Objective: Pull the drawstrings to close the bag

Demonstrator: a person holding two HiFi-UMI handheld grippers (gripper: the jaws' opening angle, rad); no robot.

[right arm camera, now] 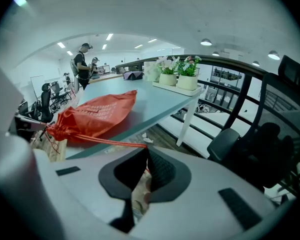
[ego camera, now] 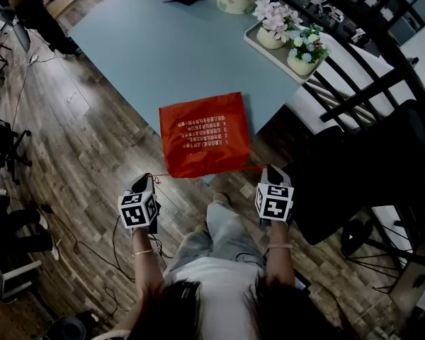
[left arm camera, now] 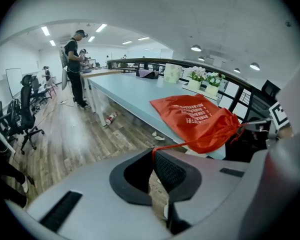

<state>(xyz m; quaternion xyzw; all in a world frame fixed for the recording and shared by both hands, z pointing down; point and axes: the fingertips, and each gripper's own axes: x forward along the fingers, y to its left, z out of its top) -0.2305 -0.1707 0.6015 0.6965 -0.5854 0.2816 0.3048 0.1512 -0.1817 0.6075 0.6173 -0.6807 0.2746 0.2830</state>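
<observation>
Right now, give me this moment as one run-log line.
left gripper shut on left drawstring | right gripper shut on right drawstring | red bag on table edge, mouth gathered

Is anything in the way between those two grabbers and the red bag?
Nothing visible. The left hand-held gripper and right hand-held gripper are each shut on a drawstring running clear to the gathered mouth of the bag at the table edge.
</observation>
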